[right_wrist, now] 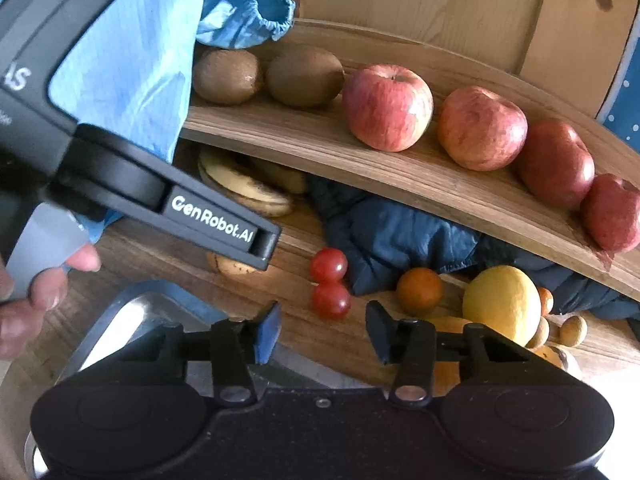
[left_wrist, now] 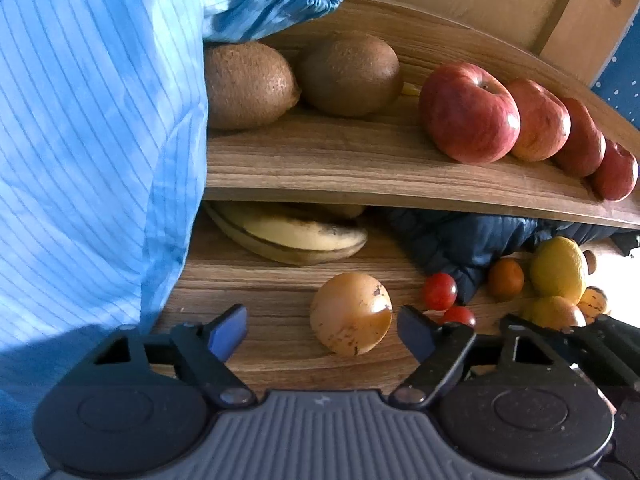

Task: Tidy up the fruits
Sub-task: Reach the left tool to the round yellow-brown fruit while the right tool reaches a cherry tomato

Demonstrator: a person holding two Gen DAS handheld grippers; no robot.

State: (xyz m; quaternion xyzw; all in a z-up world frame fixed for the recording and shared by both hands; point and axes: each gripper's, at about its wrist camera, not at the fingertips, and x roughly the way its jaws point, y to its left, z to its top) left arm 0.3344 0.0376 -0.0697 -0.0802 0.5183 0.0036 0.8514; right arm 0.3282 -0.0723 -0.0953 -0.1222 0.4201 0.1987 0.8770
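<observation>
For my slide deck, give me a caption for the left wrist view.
Open left gripper facing a speckled yellow fruit on the table, below a shelf of kiwis and apples.

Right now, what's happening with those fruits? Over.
Both hand-held grippers open, empty: left, right. Round yellow fruit lies between left's fingers. Dark blue cloth bunched among loose fruit.

Red apples lined along shelf

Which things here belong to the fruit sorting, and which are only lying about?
Belong: apples, kiwis, bananas, cherry tomatoes, lemon, speckled yellow fruit, wooden shelf.

Lying about: dark blue padded cloth, metal tray.
</observation>
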